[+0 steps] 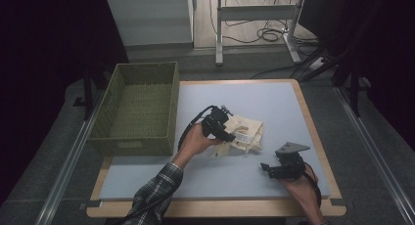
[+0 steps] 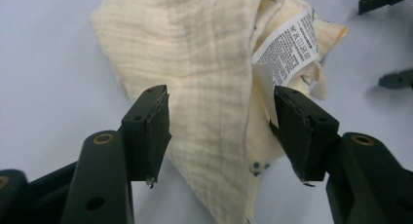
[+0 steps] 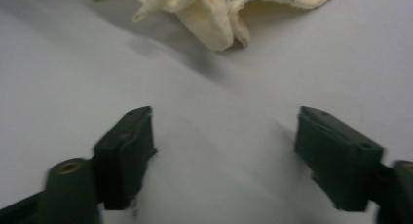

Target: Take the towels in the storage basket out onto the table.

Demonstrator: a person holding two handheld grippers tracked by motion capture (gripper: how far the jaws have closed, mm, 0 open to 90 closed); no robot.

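Table: I worked over a pale blue-grey flat tabletop with a light wooden rim [image 1: 274, 95]; every place below is given relative to the cloth.
Basket: an olive-green woven rectangular basket [image 1: 138, 107] stood well to the left of the cloth, at the table's left edge, with nothing inside as far as I could see.
Cloth: a cream crinkled muslin cloth with a white printed care label [image 1: 243, 132] lay bunched near the middle of the table.
Handling: I judged it light, soft and floppy, not slippery and not fragile; it would sag and trail from any single pinch. The raised central fold [image 2: 204, 102] looked like the best place to take hold, away from the label [image 2: 287, 48].
Direction: in the left gripper view its long axis ran away from my jaws, the narrow corner towards me and the broad end beyond.
Left gripper: my left gripper [image 2: 221, 131] sat over the cloth, jaws parted either side of the fold, pads not pressing, so nothing was gripped.
Right gripper: my right gripper [image 3: 224, 151] waited to the lower right of the cloth, apart from it, jaws parted over bare table.
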